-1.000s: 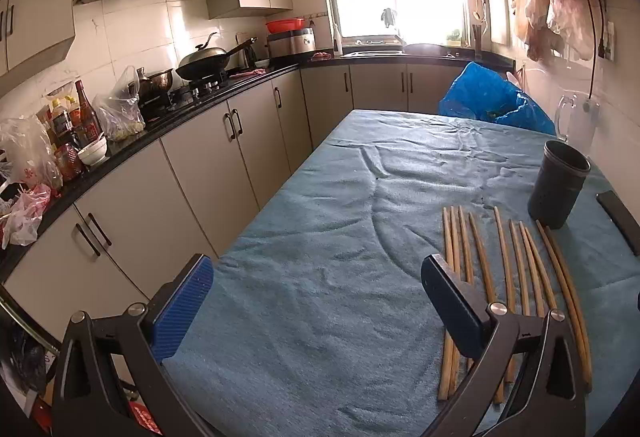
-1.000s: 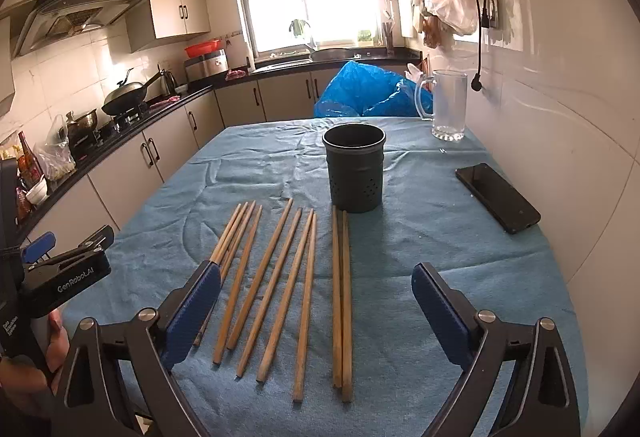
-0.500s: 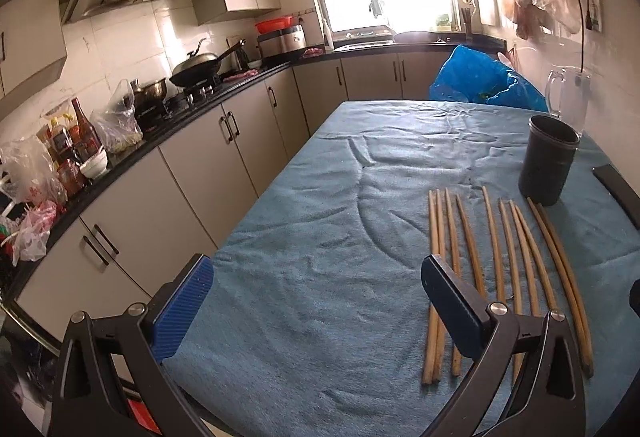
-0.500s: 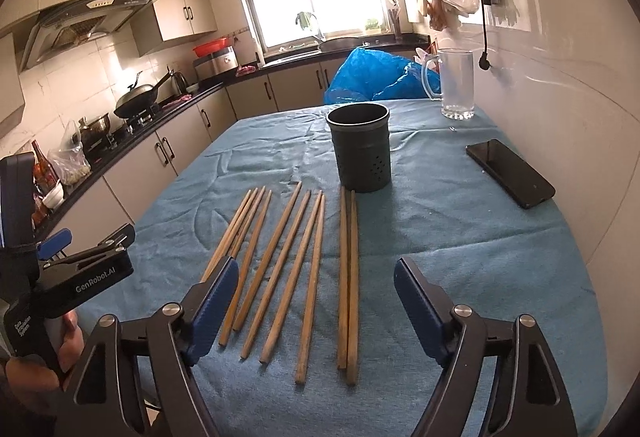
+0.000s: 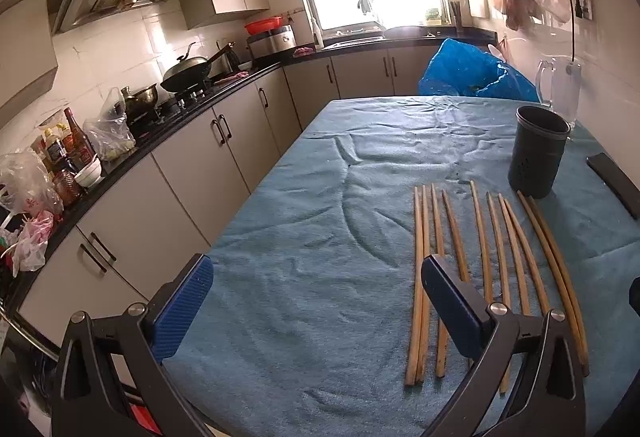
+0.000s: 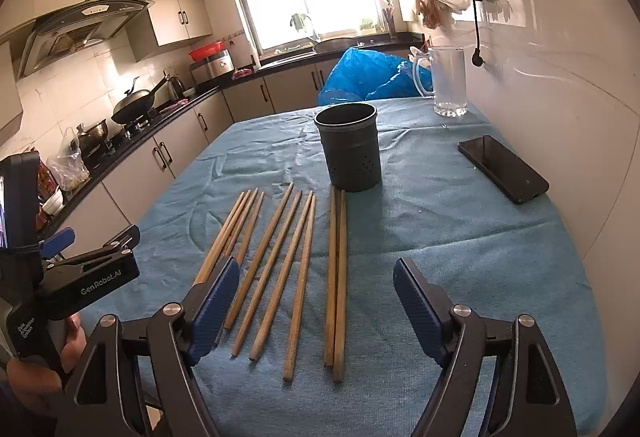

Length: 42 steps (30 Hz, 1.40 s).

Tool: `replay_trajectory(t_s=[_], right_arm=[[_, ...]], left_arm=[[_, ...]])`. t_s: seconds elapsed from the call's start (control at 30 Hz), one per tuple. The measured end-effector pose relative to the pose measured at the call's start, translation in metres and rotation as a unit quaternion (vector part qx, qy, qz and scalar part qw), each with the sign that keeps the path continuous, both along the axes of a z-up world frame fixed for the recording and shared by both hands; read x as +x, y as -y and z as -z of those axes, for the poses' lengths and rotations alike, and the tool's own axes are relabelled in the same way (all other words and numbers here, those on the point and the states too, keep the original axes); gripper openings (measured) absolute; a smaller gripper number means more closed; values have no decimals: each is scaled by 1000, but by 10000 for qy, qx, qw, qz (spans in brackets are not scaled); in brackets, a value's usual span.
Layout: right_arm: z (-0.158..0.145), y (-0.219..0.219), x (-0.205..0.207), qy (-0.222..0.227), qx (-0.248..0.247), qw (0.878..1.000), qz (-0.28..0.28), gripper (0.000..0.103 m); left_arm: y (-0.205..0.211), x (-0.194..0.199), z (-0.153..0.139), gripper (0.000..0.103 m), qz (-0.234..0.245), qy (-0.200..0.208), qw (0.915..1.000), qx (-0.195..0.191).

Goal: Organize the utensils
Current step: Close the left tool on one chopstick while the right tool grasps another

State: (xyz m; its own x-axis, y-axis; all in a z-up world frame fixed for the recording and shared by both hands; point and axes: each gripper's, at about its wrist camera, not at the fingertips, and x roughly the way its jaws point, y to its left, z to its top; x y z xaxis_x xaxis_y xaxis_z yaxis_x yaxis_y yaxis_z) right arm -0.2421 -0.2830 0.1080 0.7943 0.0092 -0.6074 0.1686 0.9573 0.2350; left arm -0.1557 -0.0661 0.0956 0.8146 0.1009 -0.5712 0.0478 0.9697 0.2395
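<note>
Several wooden chopsticks [image 6: 296, 261] lie side by side on the blue tablecloth [image 6: 440, 237], pointing toward a dark perforated holder cup [image 6: 349, 147] that stands upright just beyond them. They also show in the left wrist view [image 5: 484, 265], with the cup [image 5: 538, 151] at the right. My right gripper [image 6: 316, 301] is open and empty, hovering over the near ends of the chopsticks. My left gripper [image 5: 316, 301] is open and empty, left of the chopsticks above the cloth; it also shows in the right wrist view [image 6: 80, 269].
A black phone [image 6: 502, 169] lies right of the cup. A glass pitcher [image 6: 448, 81] and a blue plastic bag [image 6: 368, 77] stand at the table's far end. A white wall runs along the right. Kitchen cabinets and counter [image 5: 192, 141] run along the left.
Both grippers have moved forward and lower toward the table. The right gripper now sits over the chopsticks' near ends. Both stay open; nothing on the table has moved.
</note>
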Motion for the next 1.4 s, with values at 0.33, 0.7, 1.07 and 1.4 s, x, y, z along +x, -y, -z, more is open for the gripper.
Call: replay_trajectory(t_s=[0.33, 0.7, 1.07, 1.4], right_arm=[[18, 4, 17, -313, 114, 9994, -87, 78], [34, 10, 29, -555, 199, 9983, -38, 76], [18, 27, 63, -738, 657, 9937, -535, 36], [5, 28, 86, -811, 853, 9919, -469, 31]], left_arm=[[5, 16, 18, 103, -9, -237, 9997, 83], [7, 29, 36, 103, 103, -510, 9986, 59], [-16, 88, 33, 73, 767, -1863, 9738, -1052], [12, 161, 50, 41, 1297, -2995, 9303, -1676]])
